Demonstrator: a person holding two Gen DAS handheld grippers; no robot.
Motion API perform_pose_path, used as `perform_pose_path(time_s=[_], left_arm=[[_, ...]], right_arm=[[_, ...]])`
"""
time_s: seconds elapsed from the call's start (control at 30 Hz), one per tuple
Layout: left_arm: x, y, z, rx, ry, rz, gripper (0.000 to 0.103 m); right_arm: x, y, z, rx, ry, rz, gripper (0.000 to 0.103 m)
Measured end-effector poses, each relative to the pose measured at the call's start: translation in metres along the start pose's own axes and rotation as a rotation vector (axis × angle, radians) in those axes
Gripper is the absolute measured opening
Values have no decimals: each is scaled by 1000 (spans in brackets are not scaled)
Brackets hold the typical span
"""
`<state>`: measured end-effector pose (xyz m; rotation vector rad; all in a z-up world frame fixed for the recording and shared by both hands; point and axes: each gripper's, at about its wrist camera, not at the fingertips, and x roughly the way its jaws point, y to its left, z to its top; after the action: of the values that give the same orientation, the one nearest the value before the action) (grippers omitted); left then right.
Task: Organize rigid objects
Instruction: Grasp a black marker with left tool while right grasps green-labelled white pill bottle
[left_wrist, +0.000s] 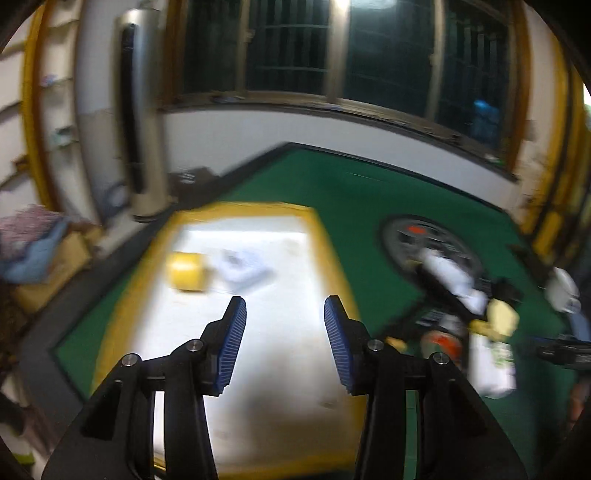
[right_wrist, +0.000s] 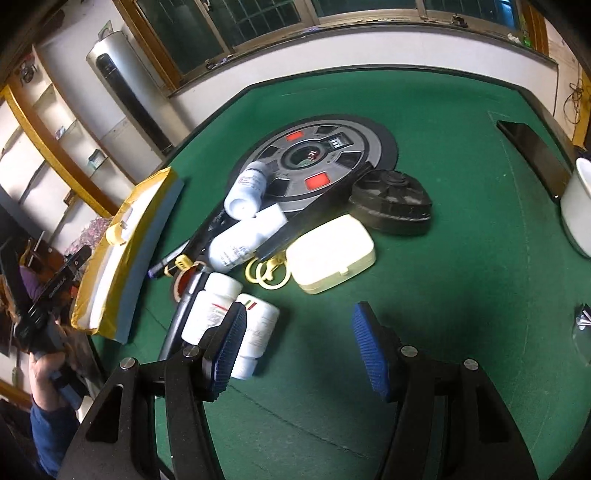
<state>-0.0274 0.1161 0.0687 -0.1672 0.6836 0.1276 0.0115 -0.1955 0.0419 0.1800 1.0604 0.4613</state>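
white pill bottles (right_wrist: 240, 192) lie tumbled beside a cream case (right_wrist: 332, 254).

Tray (right_wrist: 110, 291) lies left of the bottles (right_wrist: 221, 314); case (right_wrist: 332, 253) right of them.

Left gripper (left_wrist: 285, 314) fingers apart, empty, right gripper (right_wrist: 298, 320) likewise

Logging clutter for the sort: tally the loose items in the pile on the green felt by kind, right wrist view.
White pill bottles: 4
Cream hinged case: 1
Black disc-shaped part: 1
Yellow rings: 2
Total: 8
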Motion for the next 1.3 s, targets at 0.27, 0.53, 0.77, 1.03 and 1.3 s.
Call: perform_pose_path(time_s=[0.27,0.53,0.77,1.03,1.3], left_arm=[[17,-104,-40,241,274,-344,42],[43,-136,-52,333,352,-305,35],[30,-124,-58,317,340,-250,12],[17,-113,-73,326,309,-234,12],[19,-122,-76,358,281,-205,12]], right_arm=[[7,-1,-4,15,23,11,55],[8,2,-8,11,27,21,55],[13,8,-11,-12,32,-23,48],[16,28,-14,-57,23,-30,45],[36,34,-15,34,76,-27,45]])
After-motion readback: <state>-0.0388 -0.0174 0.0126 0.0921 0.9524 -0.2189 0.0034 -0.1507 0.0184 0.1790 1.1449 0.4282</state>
